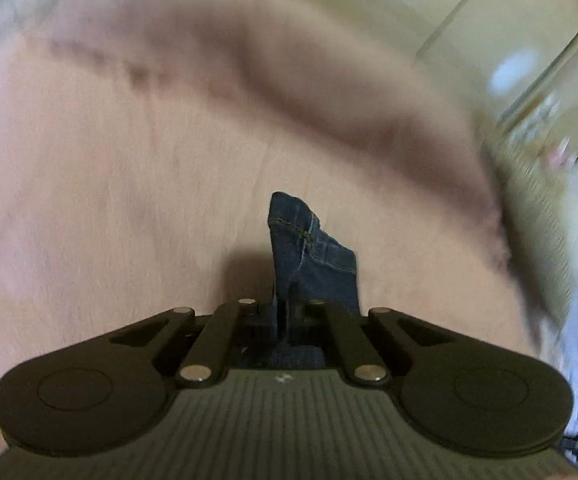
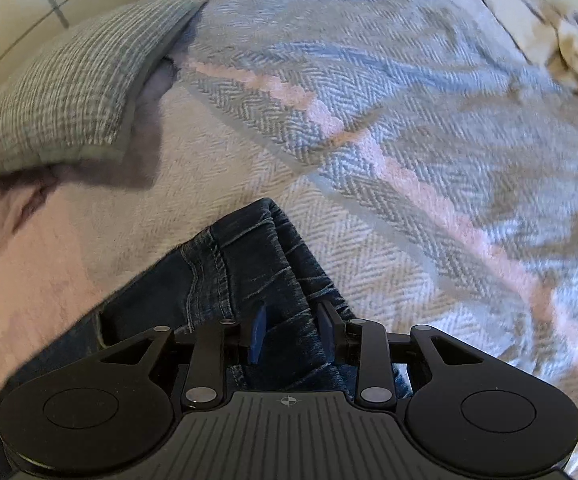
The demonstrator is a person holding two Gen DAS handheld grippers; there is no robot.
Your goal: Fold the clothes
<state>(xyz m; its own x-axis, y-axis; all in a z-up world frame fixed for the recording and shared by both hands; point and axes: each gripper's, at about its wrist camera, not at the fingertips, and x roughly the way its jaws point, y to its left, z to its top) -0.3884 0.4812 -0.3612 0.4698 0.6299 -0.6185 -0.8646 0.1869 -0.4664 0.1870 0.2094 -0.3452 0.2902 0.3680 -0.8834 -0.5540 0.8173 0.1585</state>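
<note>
A bedroom in a home — the work surface is a made-up bed.

A pink sheet [image 1: 109,184] covers the mattress, with a pale blue herringbone blanket [image 2: 429,128] spread over part of it and a grey-striped pillow [image 2: 57,88] lying at the blanket's far corner. Beyond the bed stand cream panels with straight seams [image 1: 501,40] — cupboard or wardrobe doors by the look, though blurred. Everything in view is soft household bedding.
</note>
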